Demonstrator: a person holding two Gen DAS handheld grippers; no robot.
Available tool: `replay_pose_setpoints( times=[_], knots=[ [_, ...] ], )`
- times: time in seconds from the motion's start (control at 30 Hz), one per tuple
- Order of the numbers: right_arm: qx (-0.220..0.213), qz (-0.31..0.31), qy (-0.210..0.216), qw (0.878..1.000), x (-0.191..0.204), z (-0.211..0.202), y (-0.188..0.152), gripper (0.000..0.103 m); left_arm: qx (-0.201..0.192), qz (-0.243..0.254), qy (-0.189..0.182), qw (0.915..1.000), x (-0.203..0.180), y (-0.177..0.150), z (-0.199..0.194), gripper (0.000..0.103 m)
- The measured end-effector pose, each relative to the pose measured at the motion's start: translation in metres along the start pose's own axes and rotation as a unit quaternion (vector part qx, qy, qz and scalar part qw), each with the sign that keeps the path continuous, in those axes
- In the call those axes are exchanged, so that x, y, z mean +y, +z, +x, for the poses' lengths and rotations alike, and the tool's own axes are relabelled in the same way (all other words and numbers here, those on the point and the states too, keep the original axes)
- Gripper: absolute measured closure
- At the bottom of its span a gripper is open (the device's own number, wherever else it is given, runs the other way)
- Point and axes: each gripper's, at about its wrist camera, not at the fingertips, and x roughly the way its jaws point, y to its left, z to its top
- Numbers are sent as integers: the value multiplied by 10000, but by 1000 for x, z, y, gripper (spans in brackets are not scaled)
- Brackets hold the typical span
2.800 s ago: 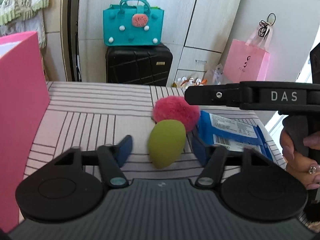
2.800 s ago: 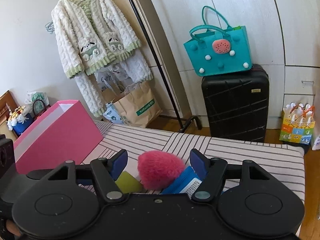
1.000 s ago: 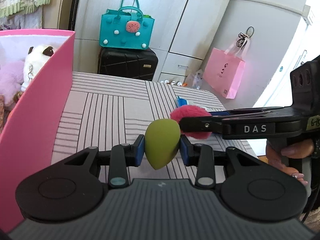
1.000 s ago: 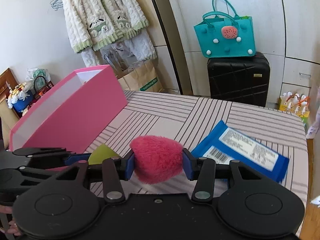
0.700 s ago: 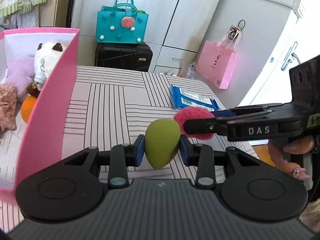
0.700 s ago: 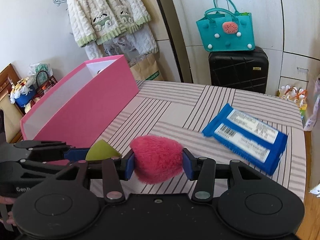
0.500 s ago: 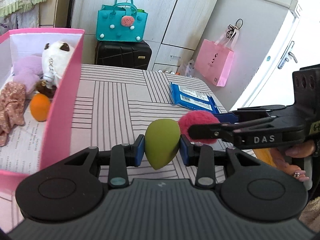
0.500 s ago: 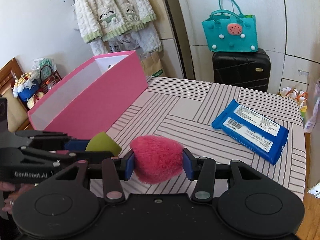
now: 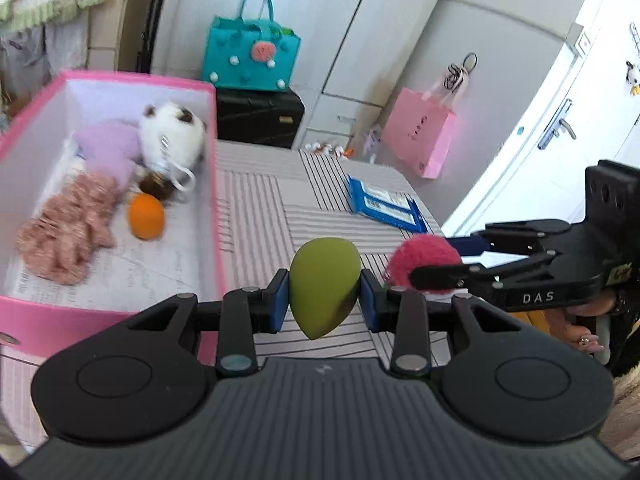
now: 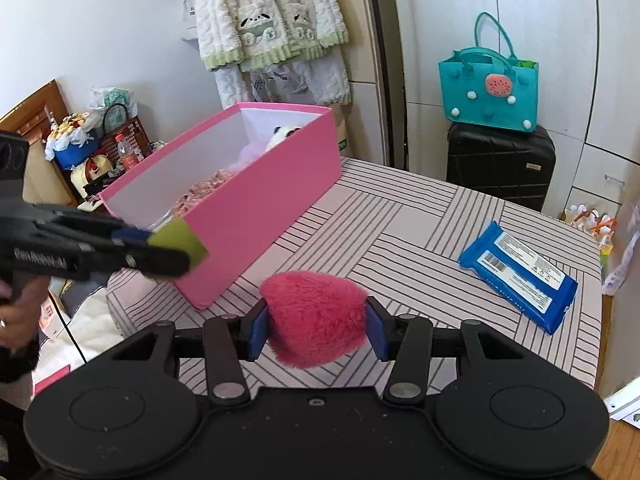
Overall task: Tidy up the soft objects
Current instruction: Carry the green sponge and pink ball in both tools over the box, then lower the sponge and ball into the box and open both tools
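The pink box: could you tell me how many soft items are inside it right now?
4: purple plush, white plush at the far end, pink scrunchie nearer, orange ball beside it. More may be hidden.

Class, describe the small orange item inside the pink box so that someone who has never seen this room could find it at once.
Start at the open pink box on the striped table. On its paper-lined floor, nearest the table-side wall, lies the orange ball, between the pinkish ruffled fabric and the white plush toy. It is the only smooth, rounded orange piece there.
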Motion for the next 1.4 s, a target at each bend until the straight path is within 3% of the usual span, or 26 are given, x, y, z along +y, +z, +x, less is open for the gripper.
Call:
replay_pose_setpoints(
  times=[0.17,0.47,0.77,0.97,1.3,1.4],
  knots=[
    [19,-118,1,9999,13,-8,6,48,-142,47,-39,9999,8,8,-31,68],
    [-163,-460,124,9987,34,-11,17,48,-232,424,760,9959,26,22,-39,68],
    [-561,-1014,285,9929,59,12,55,48,471,622,1294,9885,66,39,2,68],
    [-766,-1201,332,9892,67,33,82,48,1086,622,1239,9844,84,40,38,68],
    [-624,-1114,447,9908,65,66,99,48,1385,485,1233,9815,97,52,60,66],
    [-587,-1097,474,9911,64,72,103,48,1426,302,1211,9819,102,56,63,60]
  ],
)
